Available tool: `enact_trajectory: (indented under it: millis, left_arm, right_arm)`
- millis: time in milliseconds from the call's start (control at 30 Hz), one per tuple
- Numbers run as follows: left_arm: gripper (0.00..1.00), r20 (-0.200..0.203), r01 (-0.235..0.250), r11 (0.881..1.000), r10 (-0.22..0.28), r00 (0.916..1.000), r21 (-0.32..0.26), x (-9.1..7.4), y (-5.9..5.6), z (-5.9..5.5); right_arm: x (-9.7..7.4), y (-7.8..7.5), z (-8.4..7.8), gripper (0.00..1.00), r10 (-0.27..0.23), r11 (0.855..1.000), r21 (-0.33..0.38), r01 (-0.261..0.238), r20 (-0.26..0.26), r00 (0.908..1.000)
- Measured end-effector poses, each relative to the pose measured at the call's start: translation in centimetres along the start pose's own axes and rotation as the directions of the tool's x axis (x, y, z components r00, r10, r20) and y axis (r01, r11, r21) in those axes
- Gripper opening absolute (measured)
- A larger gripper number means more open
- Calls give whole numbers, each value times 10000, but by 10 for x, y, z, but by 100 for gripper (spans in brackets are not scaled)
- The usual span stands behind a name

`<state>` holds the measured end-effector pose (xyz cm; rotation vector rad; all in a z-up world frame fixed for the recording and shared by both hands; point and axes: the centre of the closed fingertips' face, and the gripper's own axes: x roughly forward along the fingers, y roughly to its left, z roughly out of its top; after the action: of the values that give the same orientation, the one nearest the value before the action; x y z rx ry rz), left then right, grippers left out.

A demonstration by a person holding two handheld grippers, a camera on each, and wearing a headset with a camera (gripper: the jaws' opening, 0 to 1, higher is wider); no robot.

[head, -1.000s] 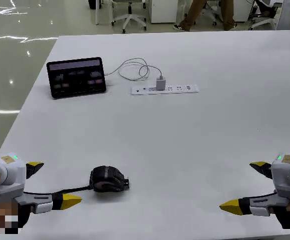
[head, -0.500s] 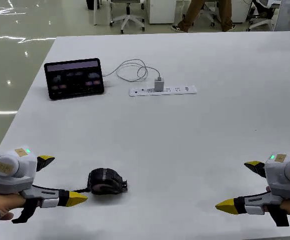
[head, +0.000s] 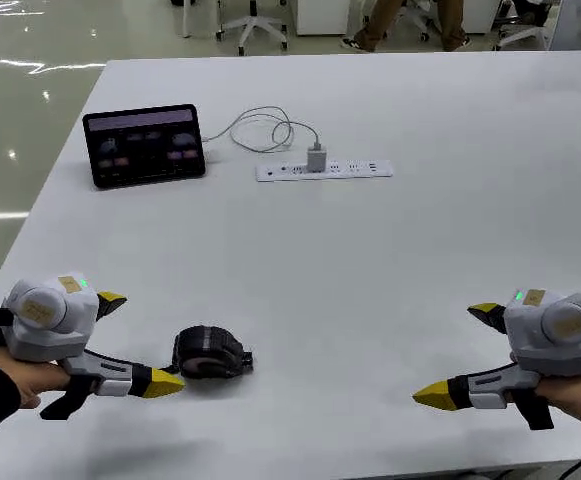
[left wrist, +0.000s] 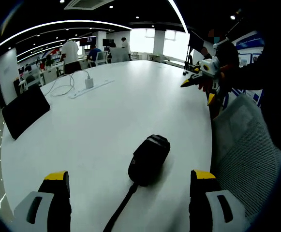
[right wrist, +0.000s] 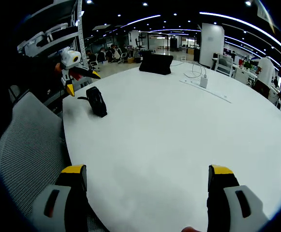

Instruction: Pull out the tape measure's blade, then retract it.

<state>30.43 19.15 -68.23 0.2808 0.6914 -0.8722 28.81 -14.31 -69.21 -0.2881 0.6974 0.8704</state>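
We held the left gripper with its jaws spread wide near the front left of the white table. The black tape measure lay on the tabletop just ahead of its tips, blade wound in. Our right gripper, jaws also parted and empty, sat well apart at the front right.

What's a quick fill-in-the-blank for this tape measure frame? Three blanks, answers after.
The left gripper and the right gripper both have jaws ___.
The tape measure lies on the table nearer the ___ one.
A white charger is ___ into the power strip.
Missing: open; left; plugged.
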Motion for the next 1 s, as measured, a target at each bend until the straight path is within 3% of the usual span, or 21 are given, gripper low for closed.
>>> enact_trajectory:
  millis: [200, 333, 433, 533, 1000]
  left_arm:
    - [97, -243, 352, 9984, -341, 9991, 445, 8, -5, 3]
    - [96, -1020, 450, 9932, -340, 9942, 1074, 11, -3, -3]
    - [94, -1145, 566, 9934, -451, 9924, 993, 13, -4, -1]
    - [88, -1449, 745, 9922, -595, 9877, 1003, 14, -7, -3]
    - [85, -2376, 1814, 9642, -1333, 9622, 1934, 33, -15, 0]
  right_arm:
    - [11, 7, 5, 100, 224, 9996, -168, -224, 2, 9997]
    - [18, 11, 3, 100, 427, 9977, -509, -438, -219, 9988]
    - [19, 13, 6, 100, 483, 9972, -566, -494, -196, 9986]
    - [21, 16, 8, 100, 572, 9965, -592, -583, -195, 9982]
    - [31, 26, 17, 100, 908, 9921, -852, -919, -170, 9957]
